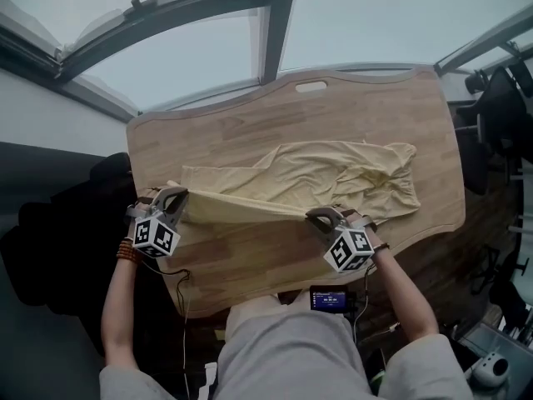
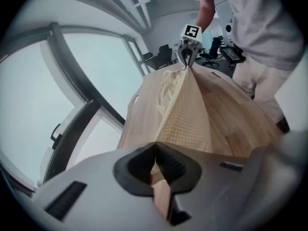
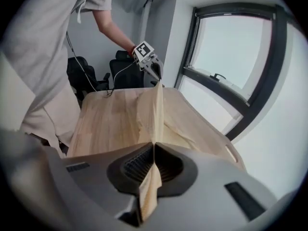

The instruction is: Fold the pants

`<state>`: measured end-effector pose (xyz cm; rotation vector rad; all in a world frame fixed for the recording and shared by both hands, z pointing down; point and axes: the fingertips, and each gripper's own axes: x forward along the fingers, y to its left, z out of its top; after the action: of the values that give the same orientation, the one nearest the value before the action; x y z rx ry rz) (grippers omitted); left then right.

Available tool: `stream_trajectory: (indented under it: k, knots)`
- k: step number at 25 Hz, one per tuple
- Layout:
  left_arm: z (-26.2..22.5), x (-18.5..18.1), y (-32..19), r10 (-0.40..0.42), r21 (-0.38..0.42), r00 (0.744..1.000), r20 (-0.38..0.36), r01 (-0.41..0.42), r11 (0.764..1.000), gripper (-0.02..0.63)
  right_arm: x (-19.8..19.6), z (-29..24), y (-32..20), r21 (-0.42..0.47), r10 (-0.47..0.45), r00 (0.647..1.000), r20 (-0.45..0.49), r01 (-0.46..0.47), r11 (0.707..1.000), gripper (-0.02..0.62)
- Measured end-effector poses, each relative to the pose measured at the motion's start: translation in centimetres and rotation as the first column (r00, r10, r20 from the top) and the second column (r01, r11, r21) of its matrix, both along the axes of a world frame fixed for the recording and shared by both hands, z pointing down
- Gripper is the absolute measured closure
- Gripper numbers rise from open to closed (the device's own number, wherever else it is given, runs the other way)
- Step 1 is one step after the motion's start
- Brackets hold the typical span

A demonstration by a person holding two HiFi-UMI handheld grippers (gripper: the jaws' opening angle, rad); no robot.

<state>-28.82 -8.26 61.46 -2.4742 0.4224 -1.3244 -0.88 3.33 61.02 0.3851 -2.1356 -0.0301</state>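
Note:
Pale yellow pants (image 1: pixel 333 177) lie spread across the wooden table (image 1: pixel 250 261), waist end toward the right. My left gripper (image 1: pixel 177 197) is shut on the near edge of the cloth at the left. My right gripper (image 1: pixel 318 217) is shut on the same edge further right. That edge is stretched taut between them and raised off the table. In the left gripper view the jaws (image 2: pixel 155 149) pinch the fabric (image 2: pixel 187 114), which runs straight to the other gripper (image 2: pixel 187 57). In the right gripper view the pads (image 3: pixel 153 150) clamp the cloth (image 3: pixel 156 112), which leads to the left gripper (image 3: pixel 155 71).
The table's near edge (image 1: pixel 275 294) is close to the person's body. A small black device (image 1: pixel 330 298) with a cable hangs below it. Dark office chairs (image 1: pixel 500 115) stand at the right, and large windows (image 1: pixel 191 65) run behind the table.

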Motion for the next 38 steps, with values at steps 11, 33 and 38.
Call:
stream_trajectory:
  k: [11, 33, 38]
  knots:
    - [5.3, -5.8, -5.2, -0.681, -0.129, 0.73, -0.046, 0.672, 0.729, 0.508, 10.6, 1.6, -9.8, 0.159, 0.347, 0.932, -0.1, -0.33, 0.931, 0.511]
    - [3.1, 13.8, 13.7, -0.831, -0.201, 0.548, -0.097, 0.807, 0.556, 0.506, 44.6, 13.1, 10.4, 0.033, 0.037, 0.883, -0.467, -0.025, 0.999, 0.442]
    - [2.8, 26.3, 16.5, -0.798, -0.25, 0.573, -0.187, 0.758, 0.603, 0.528, 44.6, 12.9, 10.0, -0.04, 0.044, 0.917, -0.397, -0.066, 0.997, 0.584]
